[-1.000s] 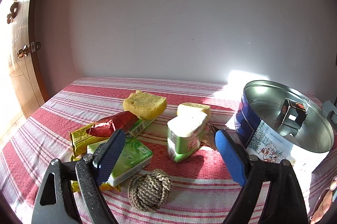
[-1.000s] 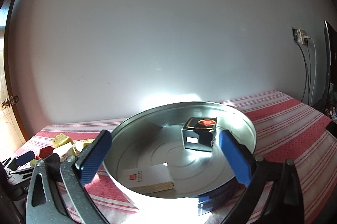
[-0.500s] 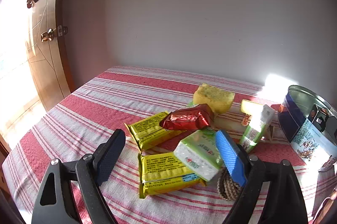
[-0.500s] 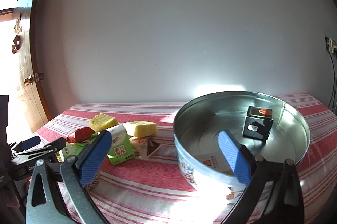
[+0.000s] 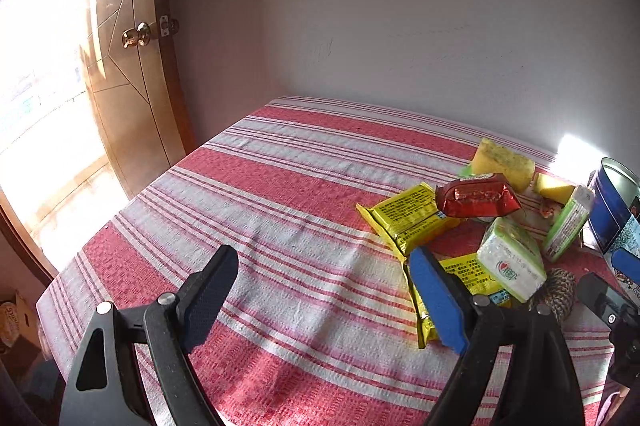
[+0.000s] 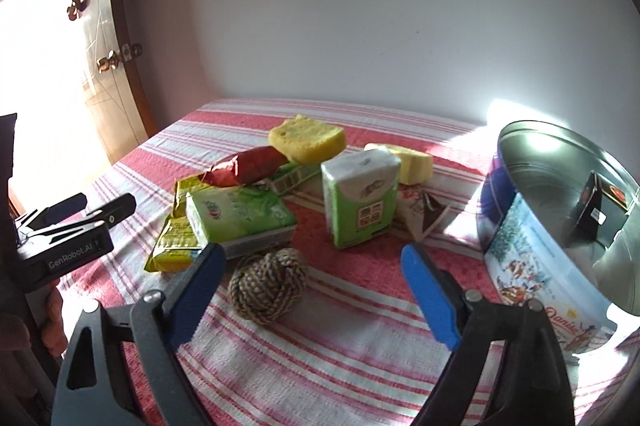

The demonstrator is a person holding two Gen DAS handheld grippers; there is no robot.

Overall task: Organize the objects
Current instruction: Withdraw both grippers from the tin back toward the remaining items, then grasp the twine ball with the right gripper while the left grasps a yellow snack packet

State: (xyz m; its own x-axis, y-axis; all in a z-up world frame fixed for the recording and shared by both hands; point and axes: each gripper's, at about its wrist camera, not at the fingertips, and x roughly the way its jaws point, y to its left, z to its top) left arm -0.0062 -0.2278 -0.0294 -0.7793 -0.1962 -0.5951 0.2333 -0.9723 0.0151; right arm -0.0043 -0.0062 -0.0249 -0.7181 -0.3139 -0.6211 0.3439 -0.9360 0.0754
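Closing right gripper (image 6: 310, 288) jaws, nothing between them; view swung from tin (image 6: 532, 250) to rope ball (image 6: 267, 285), lower centre. Likely next pick. Left gripper (image 5: 322, 300) fingers apart, empty.

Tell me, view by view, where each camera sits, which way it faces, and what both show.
Left wrist: on the left gripper, facing down across the striped cloth toward the door; its own open fingers show.
Right wrist: on the right gripper, jaws closing on nothing, facing the rope ball, tissue packs and tin; a hand shows.
Shared: rope ball, sponges, red packet, tin.
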